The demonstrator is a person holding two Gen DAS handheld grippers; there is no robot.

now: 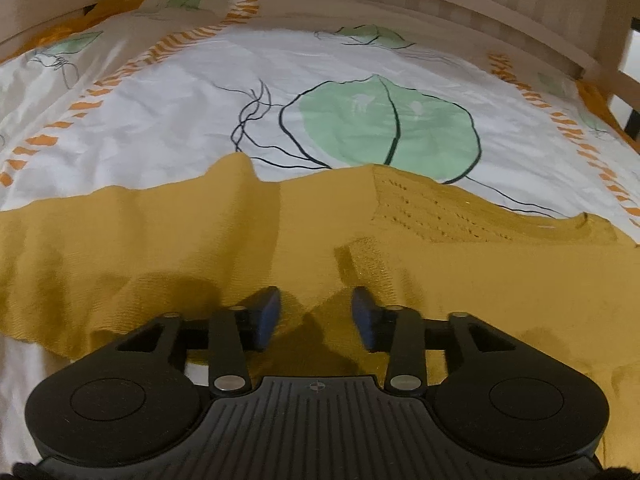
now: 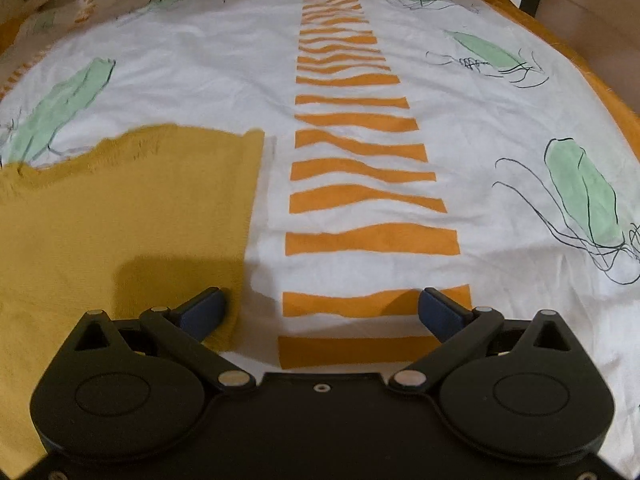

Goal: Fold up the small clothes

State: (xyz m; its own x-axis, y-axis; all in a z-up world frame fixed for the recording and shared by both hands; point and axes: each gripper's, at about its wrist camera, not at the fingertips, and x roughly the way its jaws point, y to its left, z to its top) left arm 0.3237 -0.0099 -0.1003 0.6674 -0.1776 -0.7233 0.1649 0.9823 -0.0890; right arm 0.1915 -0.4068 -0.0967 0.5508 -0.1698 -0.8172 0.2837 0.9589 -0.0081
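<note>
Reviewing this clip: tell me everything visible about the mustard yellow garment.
The mustard yellow garment is a soft knit, with an openwork eyelet panel near one edge and a frayed-looking edge in the right wrist view. It lies spread, loosely rumpled, on the printed white bedsheet. The left tongs stand open over it; the right tongs are open, straddling its straight side edge.

Bed sheet (image 1: 180, 120) (printed) bears mustard garment (image 1: 160, 248).

Leaf-printed white bedsheet (image 1: 168, 120); pale wooden bed rail (image 1: 400, 4) behind it.
</note>
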